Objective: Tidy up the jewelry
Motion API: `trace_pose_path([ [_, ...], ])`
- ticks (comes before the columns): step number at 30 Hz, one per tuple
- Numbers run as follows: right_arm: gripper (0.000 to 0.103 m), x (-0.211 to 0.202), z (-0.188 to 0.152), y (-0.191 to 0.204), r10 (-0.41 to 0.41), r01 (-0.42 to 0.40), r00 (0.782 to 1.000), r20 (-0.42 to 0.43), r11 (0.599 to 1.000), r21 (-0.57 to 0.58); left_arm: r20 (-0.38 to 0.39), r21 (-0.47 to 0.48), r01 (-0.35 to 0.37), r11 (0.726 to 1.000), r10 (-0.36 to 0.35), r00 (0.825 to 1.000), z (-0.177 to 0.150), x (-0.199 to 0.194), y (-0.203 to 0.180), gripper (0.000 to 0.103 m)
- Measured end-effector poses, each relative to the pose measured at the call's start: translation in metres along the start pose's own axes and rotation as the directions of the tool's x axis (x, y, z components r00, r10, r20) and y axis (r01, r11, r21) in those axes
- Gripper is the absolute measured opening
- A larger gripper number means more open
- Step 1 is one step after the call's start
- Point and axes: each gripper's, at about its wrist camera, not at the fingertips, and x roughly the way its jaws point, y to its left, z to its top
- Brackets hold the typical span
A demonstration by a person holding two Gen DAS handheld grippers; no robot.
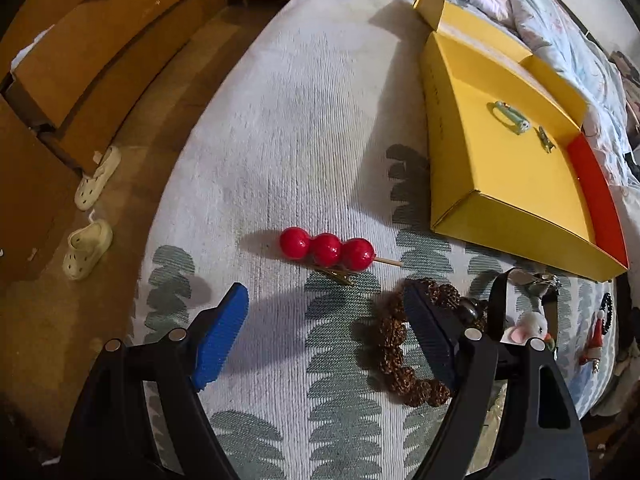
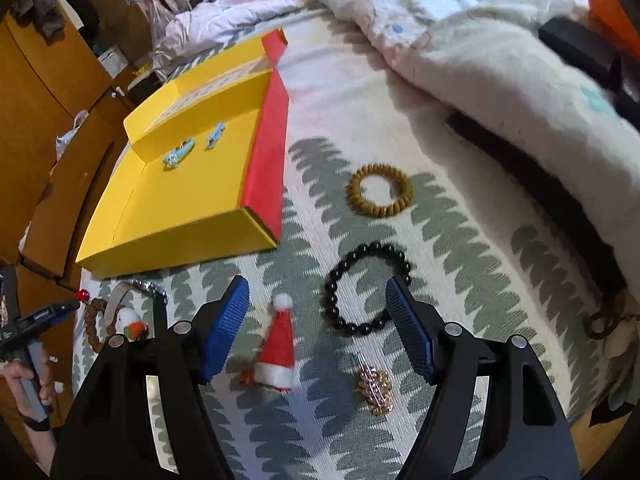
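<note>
Left wrist view shows the red 3-ball hair clip (image 1: 327, 251) lying on the leaf-patterned bed cover (image 1: 304, 128), ahead of the left gripper (image 1: 326, 322), whose blue fingers are spread wide and hold nothing. A brown beaded bracelet (image 1: 400, 354) lies just beside its right finger, partly under it. Beyond sits the yellow box (image 1: 508, 168) with a red side wall, and 2 small clips (image 1: 510, 117) rest on its floor near the far wall.

From the right wrist view, the right gripper (image 2: 318, 312) is also wide apart and grips nothing. Between its fingers lie a small Santa hat clip (image 2: 277, 354) and a black bead bracelet (image 2: 366, 289); a gold sparkly clip (image 2: 376, 390) sits nearer the camera. A mustard coil hair tie (image 2: 379, 190) lies further out, well apart from the box. Rumpled bedding (image 2: 460, 40) is heaped behind.
</note>
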Motion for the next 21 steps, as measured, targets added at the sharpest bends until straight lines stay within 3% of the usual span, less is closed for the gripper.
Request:
trace_pose_path([
  [5,0.073,0.013,-0.009,0.023,0.034,-0.039,0.996,-0.076,0.997,-0.063,-0.035,-0.011,-0.006,1.0,0.005,0.999,0.0,0.009,0.003,0.079],
  [10,0.07,0.027,-0.022,0.053,-0.028,0.008,0.991,-0.132,0.989,-0.148,-0.045,-0.02,-0.005,1.0,0.004,0.999,0.0,0.013,0.004,0.079],
  [12,0.063,0.034,-0.028,0.059,-0.063,0.036,0.986,-0.153,0.984,-0.172,-0.048,-0.027,0.0,1.0,-0.001,0.999,0.001,0.013,0.006,0.079],
  [16,0.055,0.044,-0.036,0.06,-0.096,0.061,0.977,-0.189,0.982,-0.18,-0.059,-0.038,0.014,0.999,-0.016,0.998,0.003,0.015,0.008,0.079],
  [21,0.054,0.051,-0.037,0.053,-0.126,0.093,0.972,-0.199,0.981,-0.17,-0.069,-0.049,0.029,0.998,-0.032,0.997,0.007,0.02,0.012,0.079],
])
